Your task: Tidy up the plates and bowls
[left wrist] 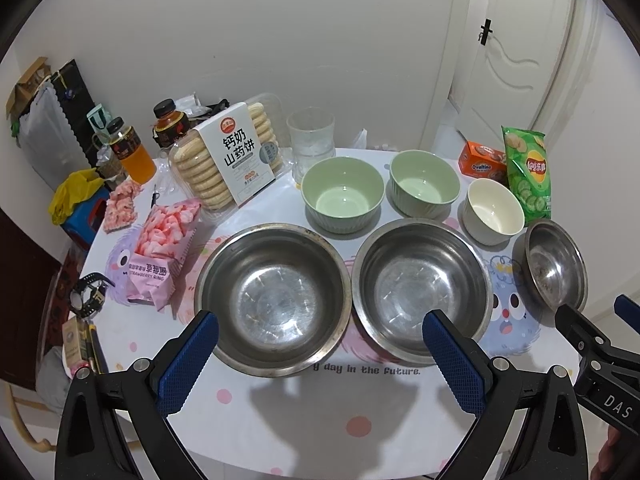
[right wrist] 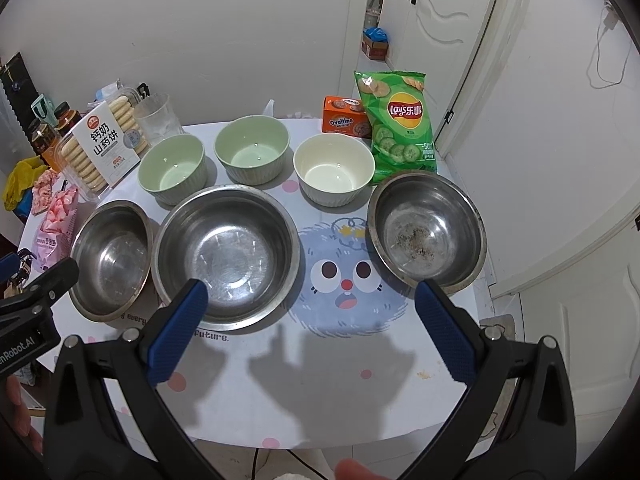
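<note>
Counter: white cloth w/ pink dots + cartoon monster prints. Back left: clear tray of biscuits w/ white label, propped at a tilt. Clear glass tumbler just right of it. Two capped drink bottles behind, orange liquid and a darker one. Pink strawberry-ring snack bag lying flat front left, black wristwatch near counter edge. Back right: green Lay's chip bag upright, orange Ovaltine box touching its left side. White door behind, ajar.
</note>
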